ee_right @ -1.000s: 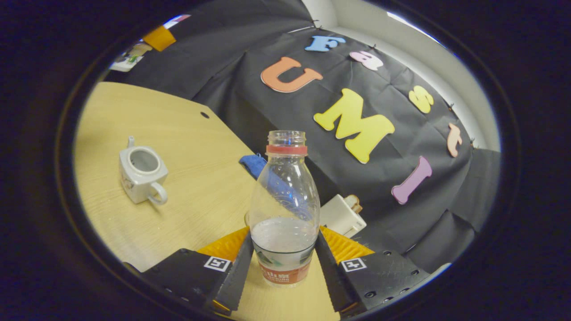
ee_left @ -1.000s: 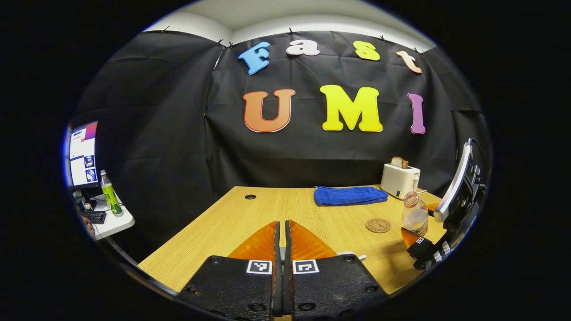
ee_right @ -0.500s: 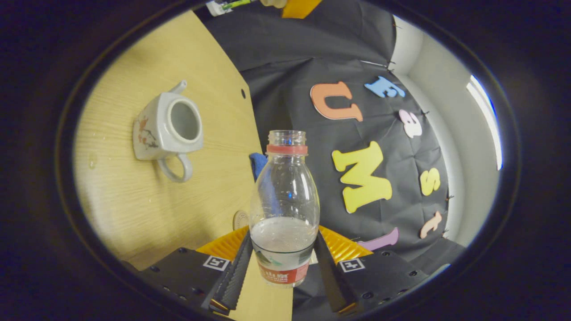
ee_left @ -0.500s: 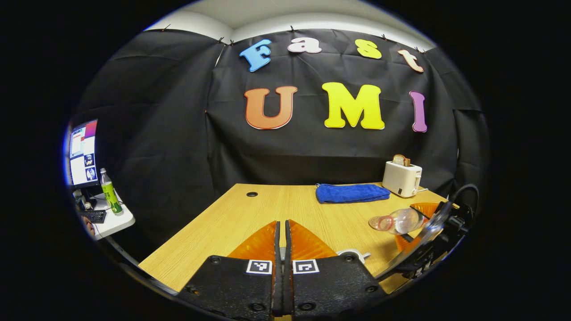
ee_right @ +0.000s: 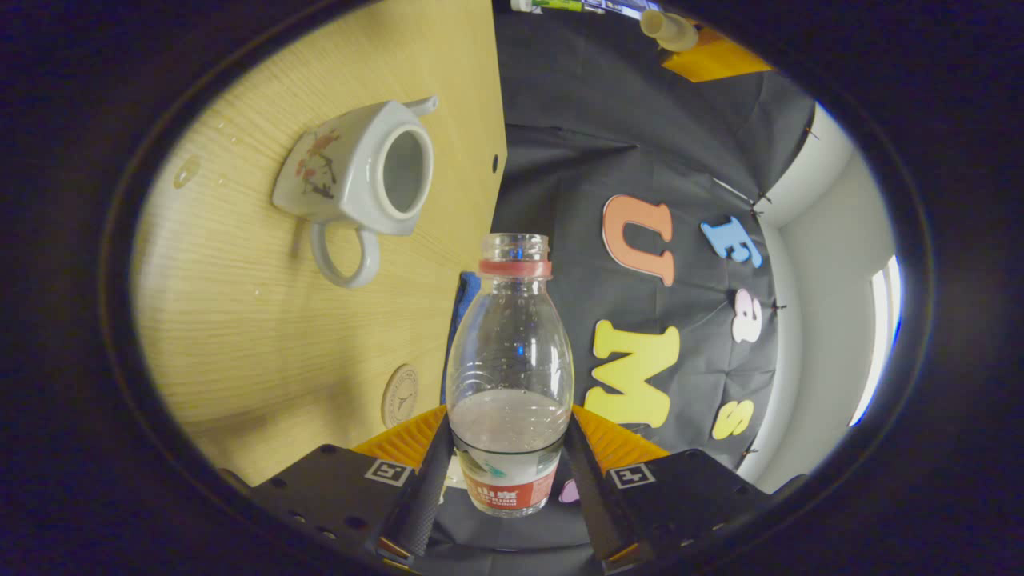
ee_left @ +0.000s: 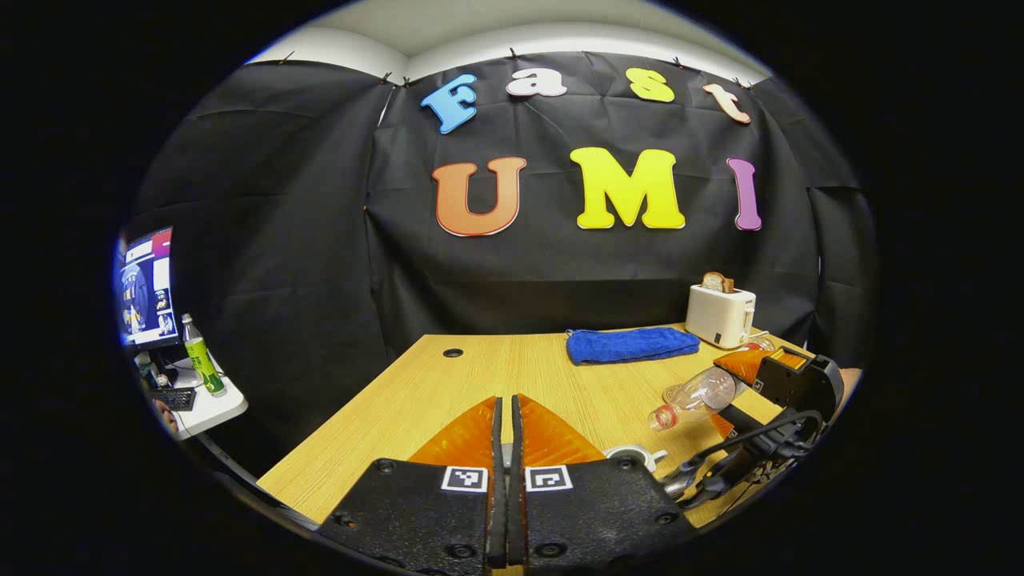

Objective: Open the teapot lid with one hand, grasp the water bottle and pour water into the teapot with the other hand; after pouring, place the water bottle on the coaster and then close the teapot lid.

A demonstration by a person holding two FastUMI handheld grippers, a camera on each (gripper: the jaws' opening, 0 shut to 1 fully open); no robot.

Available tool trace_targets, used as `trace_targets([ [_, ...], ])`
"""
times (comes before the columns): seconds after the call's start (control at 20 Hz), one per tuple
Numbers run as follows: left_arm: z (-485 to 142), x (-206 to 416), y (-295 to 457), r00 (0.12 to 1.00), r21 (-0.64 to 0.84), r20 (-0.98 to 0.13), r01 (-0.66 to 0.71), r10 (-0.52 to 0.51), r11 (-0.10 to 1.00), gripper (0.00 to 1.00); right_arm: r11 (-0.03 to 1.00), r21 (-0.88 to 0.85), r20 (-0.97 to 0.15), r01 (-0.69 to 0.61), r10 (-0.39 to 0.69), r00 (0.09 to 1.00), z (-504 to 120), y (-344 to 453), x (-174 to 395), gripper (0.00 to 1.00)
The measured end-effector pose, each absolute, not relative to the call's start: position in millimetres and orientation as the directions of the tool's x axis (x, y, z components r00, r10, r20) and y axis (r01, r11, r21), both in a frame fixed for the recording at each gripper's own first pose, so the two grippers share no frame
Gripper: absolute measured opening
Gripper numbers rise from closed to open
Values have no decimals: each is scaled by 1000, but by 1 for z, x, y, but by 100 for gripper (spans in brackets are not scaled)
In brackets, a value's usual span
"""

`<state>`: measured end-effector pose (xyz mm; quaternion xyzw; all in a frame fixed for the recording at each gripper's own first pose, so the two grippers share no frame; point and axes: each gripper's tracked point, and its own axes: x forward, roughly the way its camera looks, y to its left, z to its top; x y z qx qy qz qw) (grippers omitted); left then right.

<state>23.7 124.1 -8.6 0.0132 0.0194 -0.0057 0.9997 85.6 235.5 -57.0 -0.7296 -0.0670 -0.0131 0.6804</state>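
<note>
The fingers of the right gripper (ee_right: 506, 472) press on both sides of the water bottle (ee_right: 510, 376), low on its body near the label; the fingers of the left gripper (ee_left: 504, 448) stand pressed together, and we cannot make out whether the teapot lid sits between them. In the left gripper view the bottle (ee_left: 694, 394) hangs tilted above the bench (ee_left: 448, 392), mouth down toward the teapot rim (ee_left: 632, 454) that peeks out beside the left gripper. In the right gripper view the teapot (ee_right: 356, 172) stands open on the bench, well apart from the bottle mouth, and we see no liquid inside it. The bottle has no cap and holds a modest amount of water in its lower part; no stream leaves the mouth. We judge the main risk to be spillage: the mouth does not appear to be over the small opening, so further tilting would wet the bench. A low grip on a smooth bottle could also let it pivot or slip as the water shifts. The coaster (ee_right: 400, 396) lies bare near the right gripper, close to a blue towel (ee_left: 632, 346) and a toaster (ee_left: 720, 314).
</note>
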Motion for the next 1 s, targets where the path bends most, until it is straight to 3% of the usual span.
trace_targets([
  [0.3, -8, 23, 127, 999, 27, -37, 11, -10, 1000, 3, -217, -950, 196, 223, 141, 970, -37, 248, 81, 76],
  [1.0, -13, 23, 128, 998, 36, -55, 13, -11, 999, 3, -400, -826, 326, 396, 234, 916, -11, 263, 66, 76],
])
